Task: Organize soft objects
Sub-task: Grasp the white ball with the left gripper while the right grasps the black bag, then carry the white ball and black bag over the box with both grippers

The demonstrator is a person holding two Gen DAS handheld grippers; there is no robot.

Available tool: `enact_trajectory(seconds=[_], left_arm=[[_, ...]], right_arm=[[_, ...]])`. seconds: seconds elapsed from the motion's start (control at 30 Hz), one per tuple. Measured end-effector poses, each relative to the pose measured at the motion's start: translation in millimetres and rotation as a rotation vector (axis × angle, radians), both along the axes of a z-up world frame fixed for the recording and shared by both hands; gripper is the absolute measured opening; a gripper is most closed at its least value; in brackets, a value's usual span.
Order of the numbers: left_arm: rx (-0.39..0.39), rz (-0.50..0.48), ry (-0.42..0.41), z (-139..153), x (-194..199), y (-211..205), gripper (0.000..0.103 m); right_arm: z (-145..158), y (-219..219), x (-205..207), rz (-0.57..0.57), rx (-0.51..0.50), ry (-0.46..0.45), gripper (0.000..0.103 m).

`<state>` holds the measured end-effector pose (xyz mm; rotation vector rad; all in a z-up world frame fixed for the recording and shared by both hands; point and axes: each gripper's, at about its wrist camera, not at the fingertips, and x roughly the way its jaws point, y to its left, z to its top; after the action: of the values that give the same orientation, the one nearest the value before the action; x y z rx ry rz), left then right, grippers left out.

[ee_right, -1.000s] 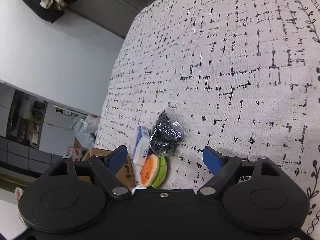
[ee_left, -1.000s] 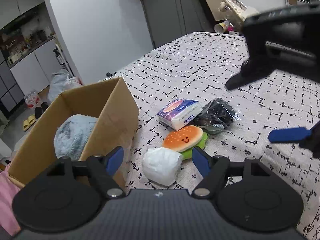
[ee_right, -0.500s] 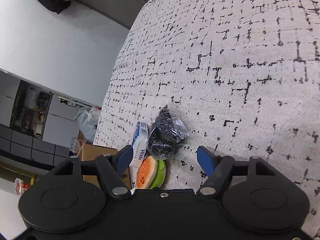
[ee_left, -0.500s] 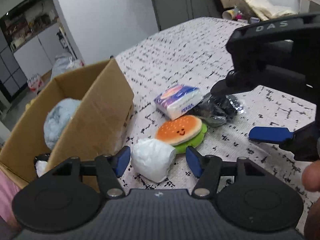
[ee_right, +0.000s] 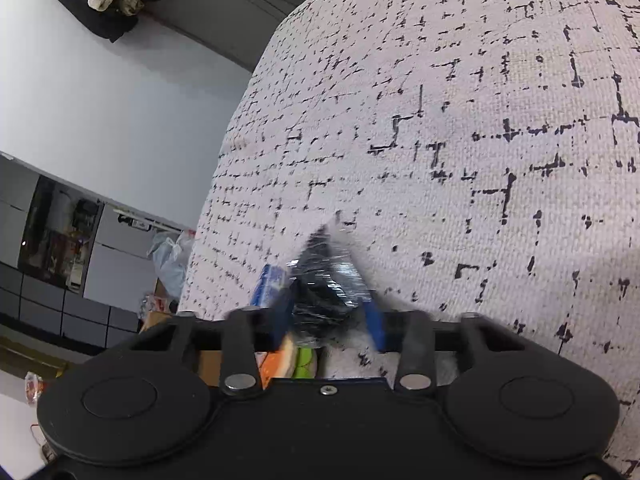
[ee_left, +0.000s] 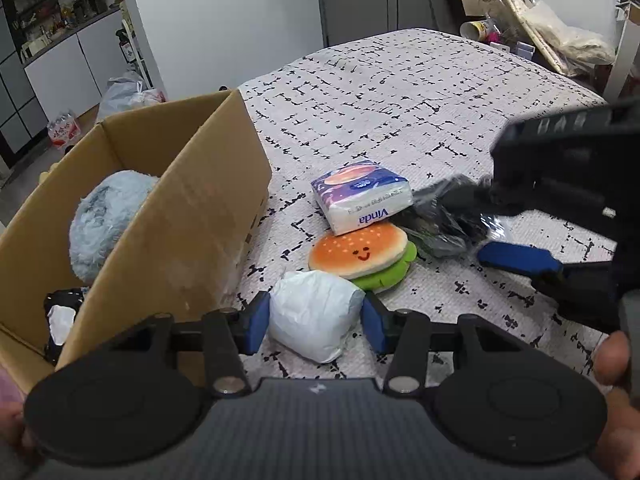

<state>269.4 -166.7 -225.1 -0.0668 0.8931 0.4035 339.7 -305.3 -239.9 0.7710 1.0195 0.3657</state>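
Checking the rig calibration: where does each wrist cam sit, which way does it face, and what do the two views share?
Left wrist: on the left gripper, angled down over the bed; its jaws, just closing, flank the white bundle; fingers at the bottom corners, right gripper at right.
Right wrist: on the right gripper, rolled, facing along the bed; jaws, just closing, on the black bagged item.
Shared: that bag, tissue pack, burger plush, cardboard box.
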Motion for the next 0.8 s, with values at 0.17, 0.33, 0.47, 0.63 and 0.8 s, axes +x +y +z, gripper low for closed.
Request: enact_trajectory(seconds=[0.17, 0.33, 0.47, 0.63, 0.8], left_arm=[[-0.050, -0.010, -0.003, 8, -1, 6, 0.048], [-0.062, -0.033, -0.038, 23, -5, 7, 0.048], [-0.088, -0.039, -0.068, 38, -11, 9, 0.048], [-0.096, -0.051, -0.116, 58, -21, 13, 0.048], [-0.116, -0.048, -0.156, 77, -30, 25, 0.048]], right_arm=[[7, -1, -5, -0.004, -0.018, -0.046, 0.012], [28, -5, -11, -0.008, -0.024, -0.114, 0.006], [40, -10, -16, -0.009, -0.024, -0.147, 0.005], [59, -9, -24, 0.002, -0.028, -0.201, 0.005], [74, -5, -31, 0.019, -0.024, -0.246, 0.005]])
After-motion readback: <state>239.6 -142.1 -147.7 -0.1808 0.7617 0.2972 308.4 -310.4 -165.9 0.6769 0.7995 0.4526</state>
